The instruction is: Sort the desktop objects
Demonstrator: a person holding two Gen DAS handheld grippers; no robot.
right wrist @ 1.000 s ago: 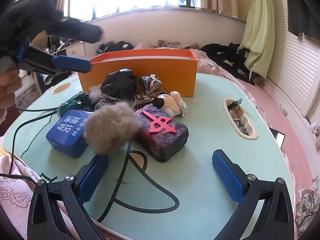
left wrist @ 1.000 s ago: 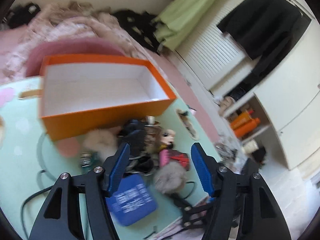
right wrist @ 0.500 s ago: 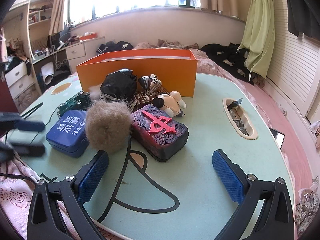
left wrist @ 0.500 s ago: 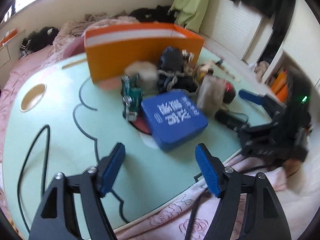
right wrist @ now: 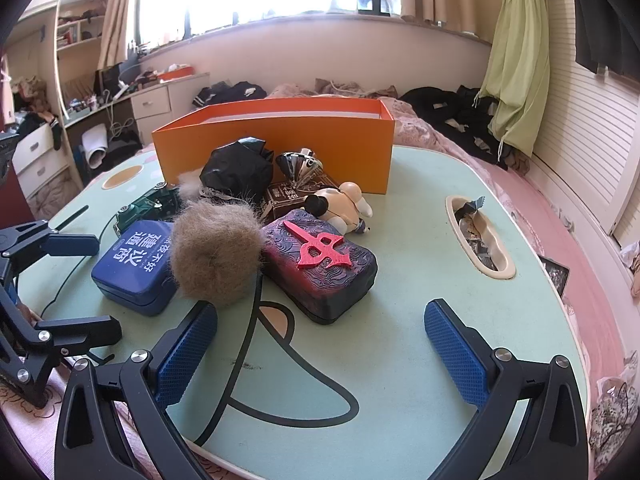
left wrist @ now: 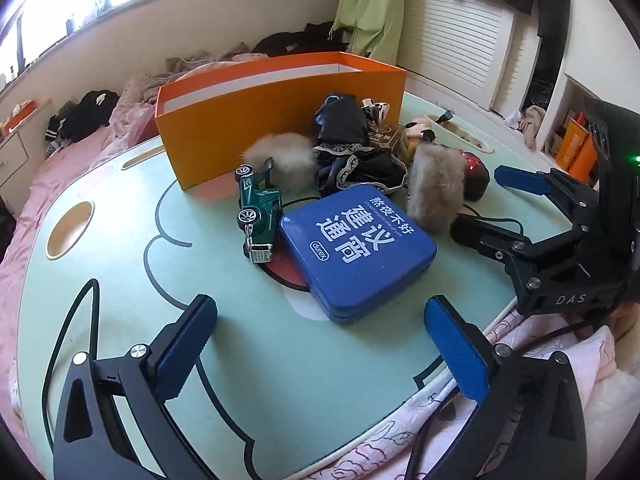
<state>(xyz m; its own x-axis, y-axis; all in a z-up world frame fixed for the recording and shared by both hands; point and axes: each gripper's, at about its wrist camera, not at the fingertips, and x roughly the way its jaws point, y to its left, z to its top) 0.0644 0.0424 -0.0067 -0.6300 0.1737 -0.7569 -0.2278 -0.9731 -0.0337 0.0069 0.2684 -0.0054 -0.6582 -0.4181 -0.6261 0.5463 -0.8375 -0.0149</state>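
Observation:
An orange box (left wrist: pixel 280 108) (right wrist: pixel 276 140) stands at the back of the pale green table (left wrist: pixel 280 360). In front of it lie a blue tin (left wrist: pixel 356 248) (right wrist: pixel 132 264), a green toy car (left wrist: pixel 258 204) (right wrist: pixel 148 204), a brown fur ball (left wrist: pixel 436 188) (right wrist: pixel 216 252), a white fur ball (left wrist: pixel 280 158), a black cloth bundle (left wrist: pixel 344 140) (right wrist: pixel 236 168), a dark block with a red emblem (right wrist: pixel 320 260), a silver spinning top (right wrist: pixel 304 164) and a small figurine (right wrist: pixel 340 208). My left gripper (left wrist: pixel 320 344) is open, low, just short of the blue tin. My right gripper (right wrist: pixel 320 344) is open and empty, short of the dark block.
A beige oblong tray hole (right wrist: pixel 480 236) with scraps is on the table's right. The table sits on a pink bed (right wrist: pixel 560 220). Black clothes (right wrist: pixel 448 108) lie behind. Each gripper shows in the other's view: the right (left wrist: pixel 560 232), the left (right wrist: pixel 40 300).
My left gripper swung from above the box and pile to a low position at the table's near-left edge, facing the blue tin. My right gripper stayed still.

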